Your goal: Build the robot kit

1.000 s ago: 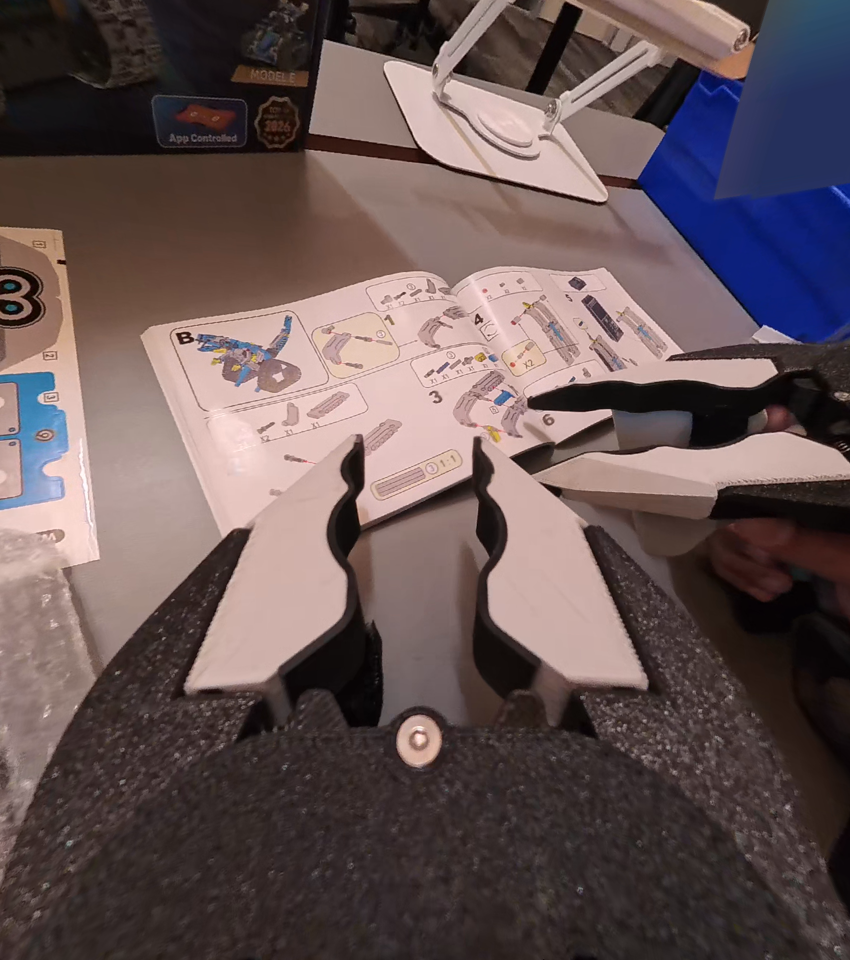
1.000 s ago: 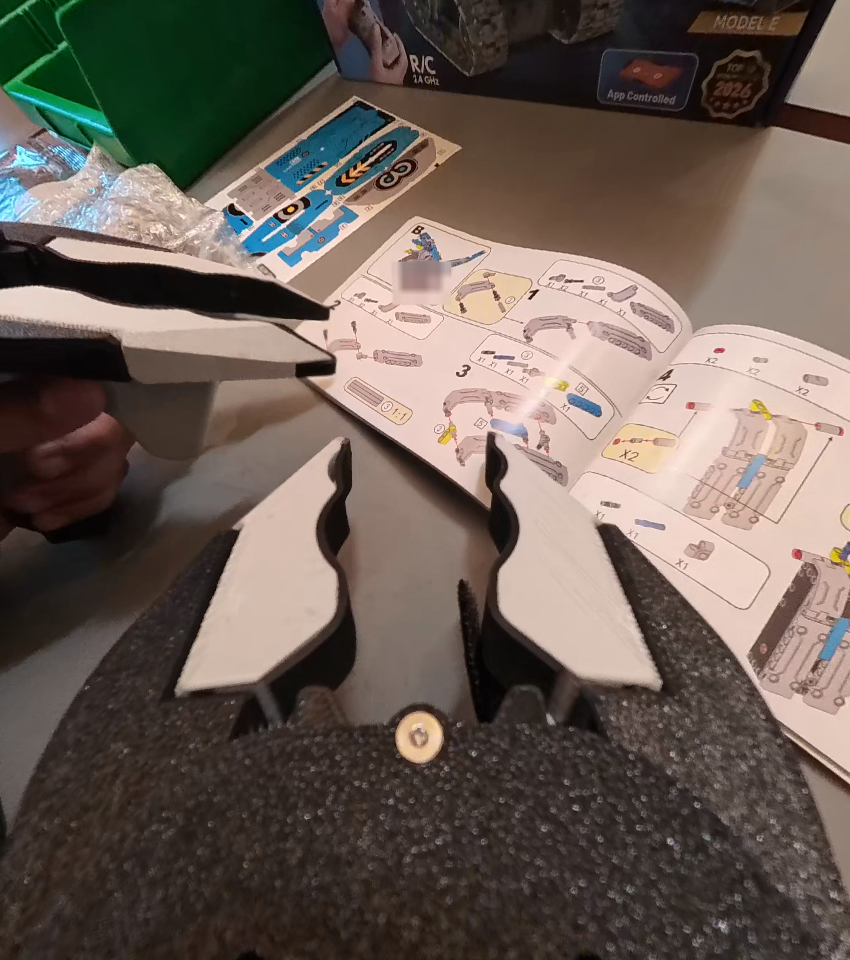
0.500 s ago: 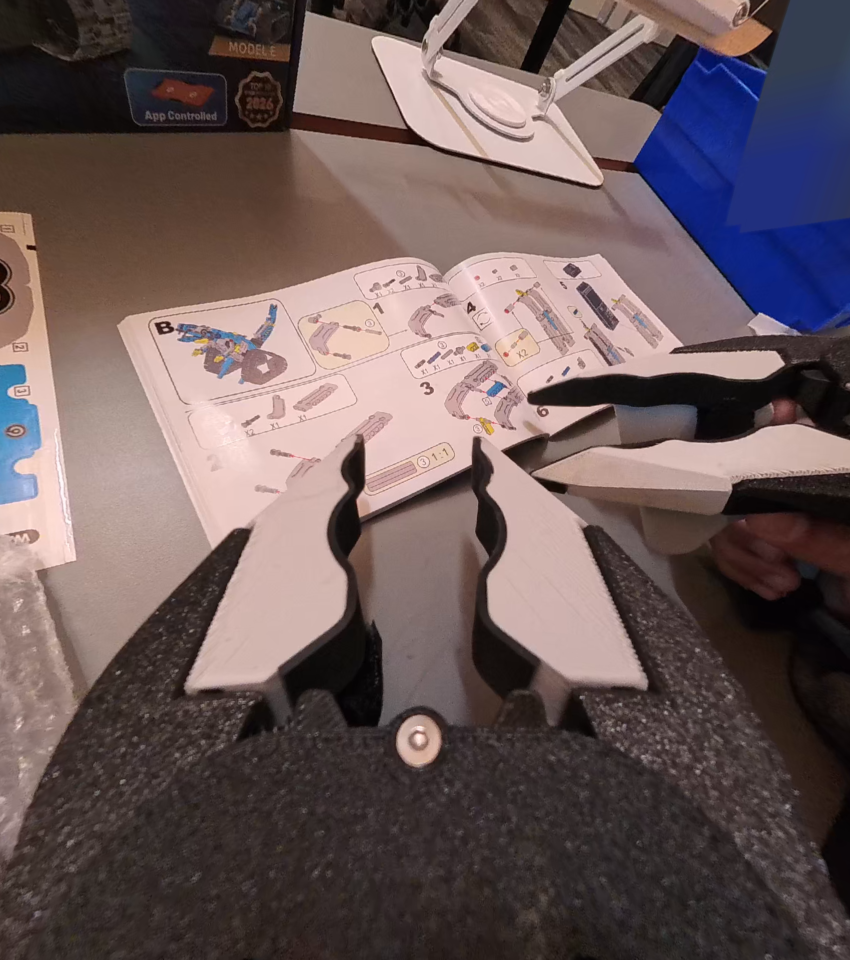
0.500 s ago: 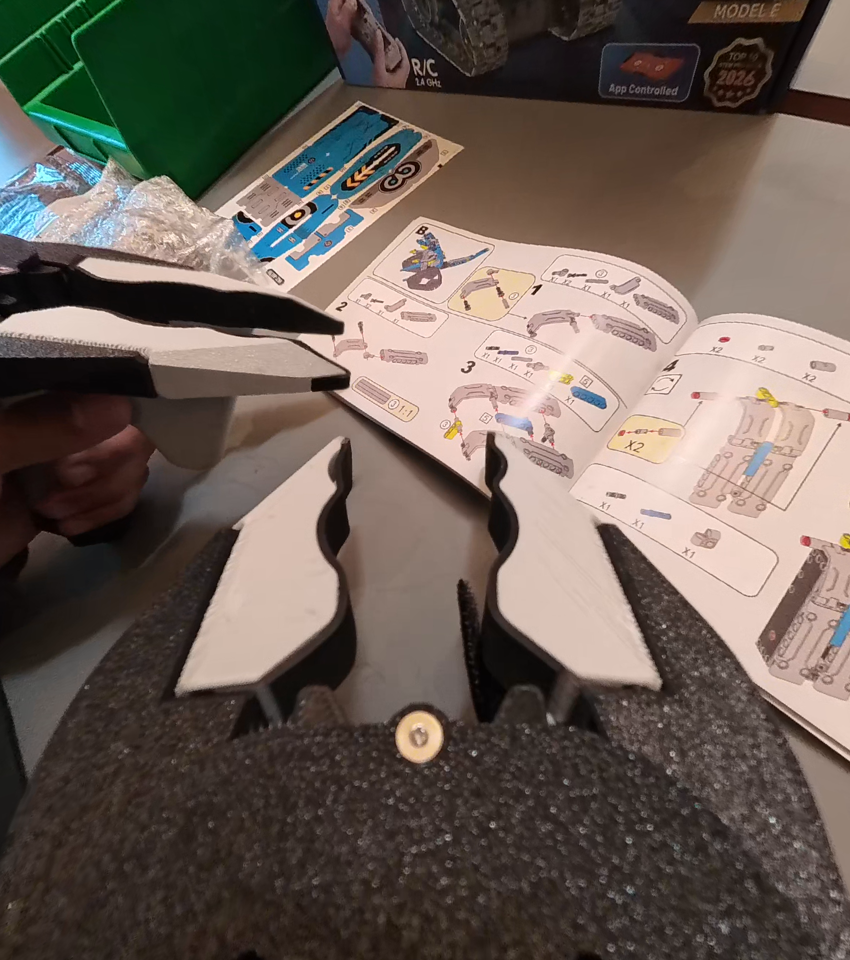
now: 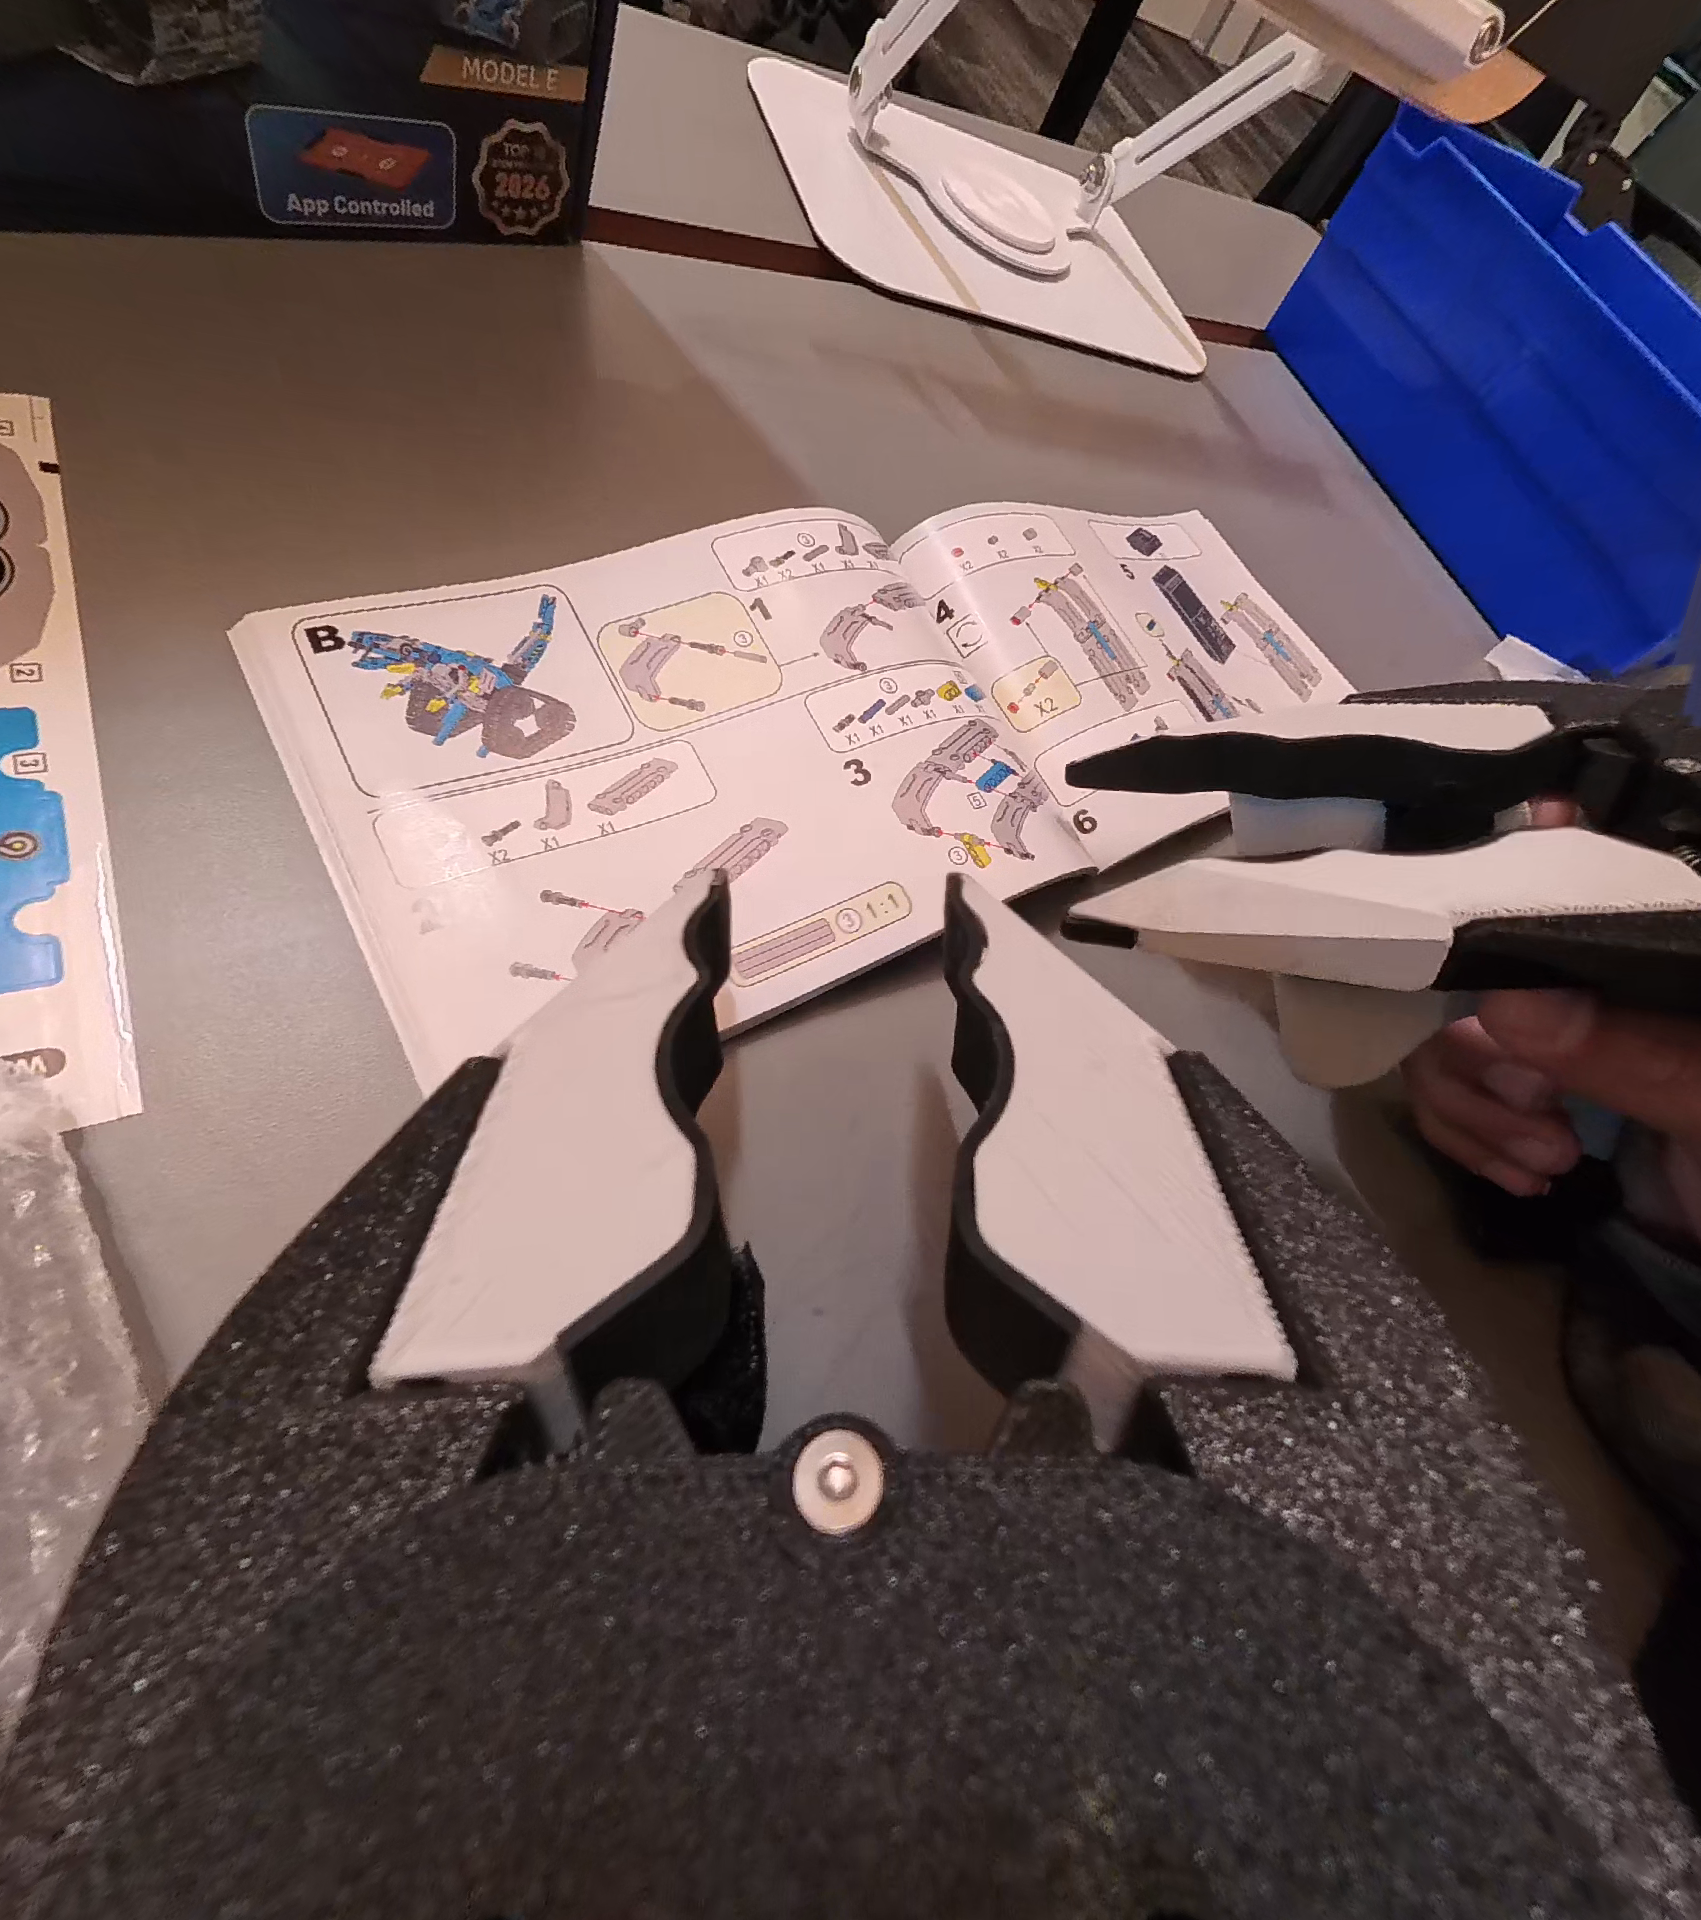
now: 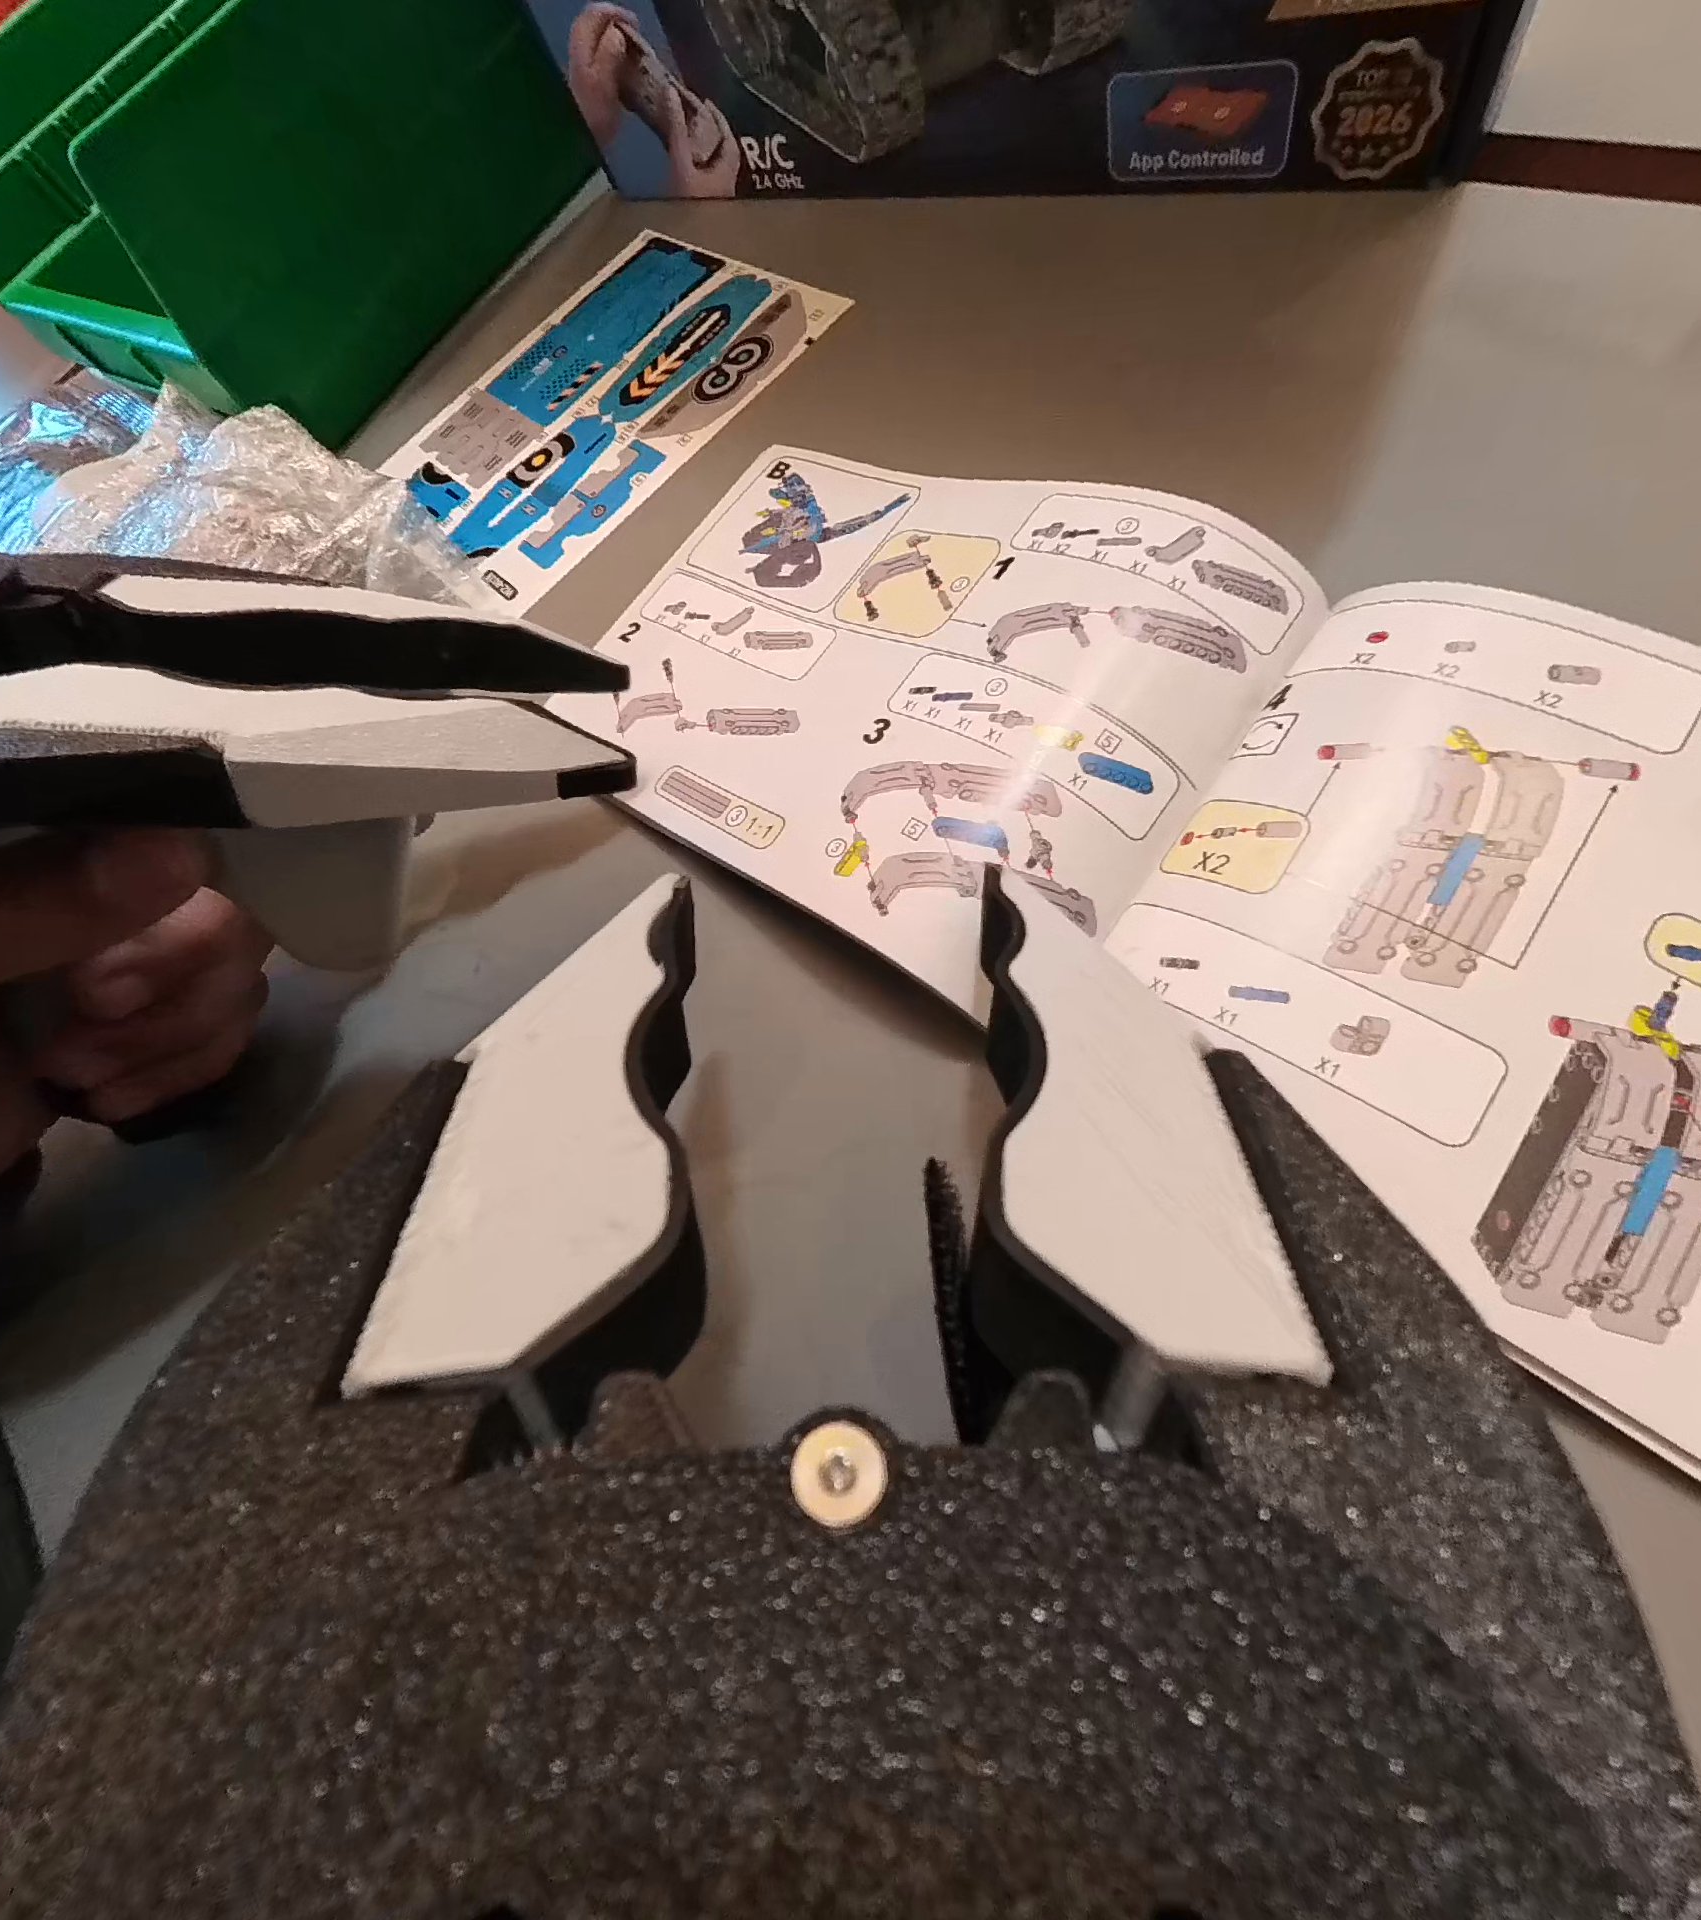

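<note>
Here, both grippers are hovering empty over the open instruction booklet [image 5: 617, 748]. Left gripper [image 5: 830, 904] and right gripper [image 6: 830, 894] are each gaping wide, fingertips near its lower edge, seemingly so the pages stay readable.

I see a grey bench [image 5: 389, 416] with a soft sheen of light on its top. A dark brown strip [image 5: 721, 234] runs across it, and more grey surface lies beyond. Farther back there are dark legs [image 5: 1085, 73] and a patterned carpet [image 5: 1199, 62]; the room behind is dim.
</note>
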A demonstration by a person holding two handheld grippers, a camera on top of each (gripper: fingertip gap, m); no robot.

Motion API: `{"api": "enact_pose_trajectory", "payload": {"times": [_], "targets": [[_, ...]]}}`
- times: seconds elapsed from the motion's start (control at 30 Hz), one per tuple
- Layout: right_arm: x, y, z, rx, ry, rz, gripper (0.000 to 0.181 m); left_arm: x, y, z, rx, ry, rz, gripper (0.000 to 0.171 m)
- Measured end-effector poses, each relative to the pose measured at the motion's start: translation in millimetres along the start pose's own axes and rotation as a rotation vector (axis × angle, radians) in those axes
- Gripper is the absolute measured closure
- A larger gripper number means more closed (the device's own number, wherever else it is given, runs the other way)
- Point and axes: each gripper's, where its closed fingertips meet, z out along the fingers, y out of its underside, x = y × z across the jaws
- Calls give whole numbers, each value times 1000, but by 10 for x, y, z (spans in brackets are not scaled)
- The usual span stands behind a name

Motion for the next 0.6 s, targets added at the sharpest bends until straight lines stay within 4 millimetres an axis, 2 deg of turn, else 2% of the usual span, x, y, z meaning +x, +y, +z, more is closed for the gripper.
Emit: {"api": "enact_pose_trajectory", "payload": {"times": [0.6], "targets": [[-61, 18, -10, -3, -35, 18, 127, 32, 44, 71, -29, -12, 45, 132]]}}
